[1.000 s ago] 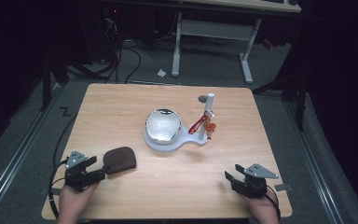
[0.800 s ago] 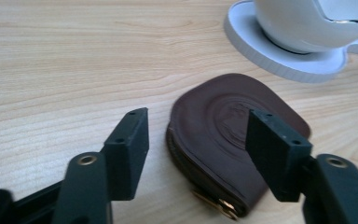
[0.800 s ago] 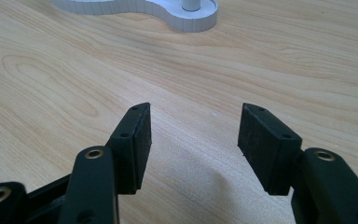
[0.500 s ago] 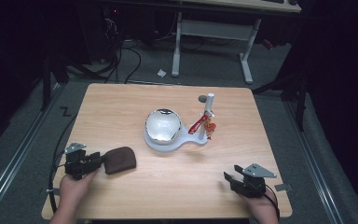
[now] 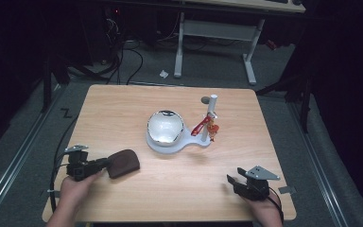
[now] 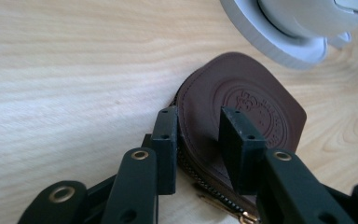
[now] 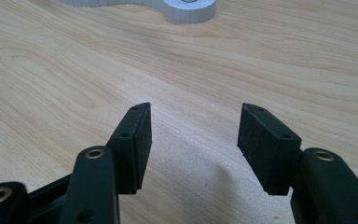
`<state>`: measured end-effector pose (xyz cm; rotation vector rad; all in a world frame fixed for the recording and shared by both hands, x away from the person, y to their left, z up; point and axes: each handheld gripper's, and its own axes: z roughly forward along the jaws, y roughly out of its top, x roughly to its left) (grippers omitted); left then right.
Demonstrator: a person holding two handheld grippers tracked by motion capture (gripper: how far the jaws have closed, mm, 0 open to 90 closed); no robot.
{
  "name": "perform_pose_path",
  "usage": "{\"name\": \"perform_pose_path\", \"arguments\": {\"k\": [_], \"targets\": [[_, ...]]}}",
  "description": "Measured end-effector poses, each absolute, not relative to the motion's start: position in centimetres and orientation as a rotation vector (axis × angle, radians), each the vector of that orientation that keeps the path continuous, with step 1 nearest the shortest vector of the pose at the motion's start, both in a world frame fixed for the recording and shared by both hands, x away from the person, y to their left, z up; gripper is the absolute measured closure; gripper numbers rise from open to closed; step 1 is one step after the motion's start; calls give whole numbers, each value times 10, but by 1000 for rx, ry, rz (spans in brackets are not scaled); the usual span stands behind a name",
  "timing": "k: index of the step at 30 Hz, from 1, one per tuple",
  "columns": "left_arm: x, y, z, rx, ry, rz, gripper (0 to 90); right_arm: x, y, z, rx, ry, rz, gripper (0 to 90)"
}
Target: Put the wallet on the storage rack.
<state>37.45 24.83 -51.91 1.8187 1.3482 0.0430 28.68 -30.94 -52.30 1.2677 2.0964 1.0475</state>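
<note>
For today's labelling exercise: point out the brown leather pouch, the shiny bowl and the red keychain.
brown leather pouch (image 6: 256,105): left gripper view, on its embossed round stamp.
shiny bowl (image 5: 165,126): high view, centre of its reflective inside.
red keychain (image 5: 199,127): high view, on the red strap by the post.

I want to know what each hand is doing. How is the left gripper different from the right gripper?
The left gripper has its jaws around the edge of the brown leather pouch, while the right gripper holds nothing. The left jaws stand closer together; the right jaws are spread wide over bare table. Both are black, held low near the table's front edge.
</note>
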Motion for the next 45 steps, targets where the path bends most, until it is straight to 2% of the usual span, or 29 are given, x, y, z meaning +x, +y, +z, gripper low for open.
{"name": "perform_pose_path", "arguments": {"k": [3,5,9,22,32,45], "targets": [[372,244,-518,1843,1341,48,712,287,-309,-523,1270,2098,1047,449],[371,243,-518,1857,1332,46,778,287,-309,-524,1269,2100,1046,450],[369,241,-518,1878,1313,62,820,287,-309,-523,1266,2100,1045,450],[361,235,-515,1892,1271,159,853,287,-310,-524,1278,2102,1047,450],[340,232,-507,1794,1221,235,868,287,-311,-524,1284,2097,1056,452],[324,225,-482,1752,1150,369,871,288,-311,-525,1289,2099,1063,452]]}}
